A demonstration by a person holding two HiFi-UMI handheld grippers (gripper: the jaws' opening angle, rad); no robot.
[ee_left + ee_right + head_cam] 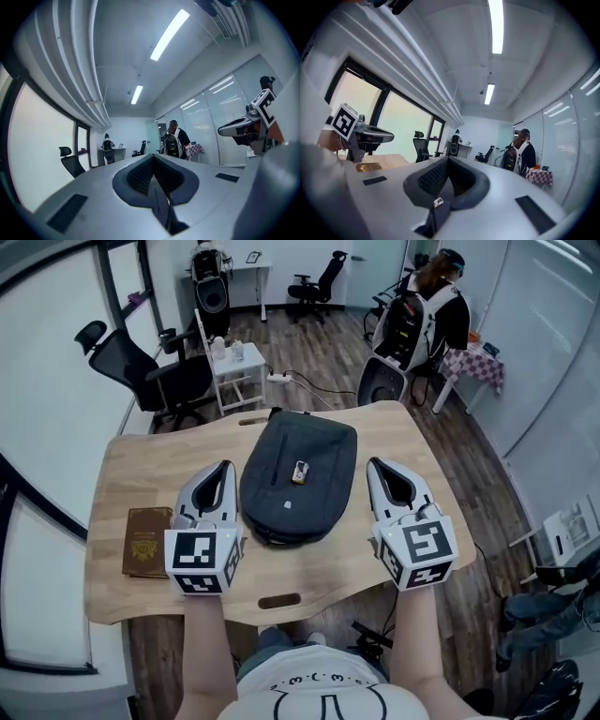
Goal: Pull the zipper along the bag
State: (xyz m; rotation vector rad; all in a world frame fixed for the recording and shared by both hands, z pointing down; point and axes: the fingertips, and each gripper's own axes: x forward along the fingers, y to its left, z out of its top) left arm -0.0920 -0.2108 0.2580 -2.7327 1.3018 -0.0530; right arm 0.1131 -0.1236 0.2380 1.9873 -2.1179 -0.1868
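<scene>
Left gripper [224, 468] and right gripper [376, 466], jaws pressed together on nothing, flank the dark bag [298, 479] on the wooden table [131, 460]; a brown booklet [147, 541] lies near left.

Light: bright, even, from ceiling strips [496, 26] and window [401, 122] at left.
Edges: strong fisheye bending, dark corners in both gripper views.
Focus: near foreground soft.

Bag [298, 476] on table [122, 460] centre, booklet [147, 541] at its left.
</scene>
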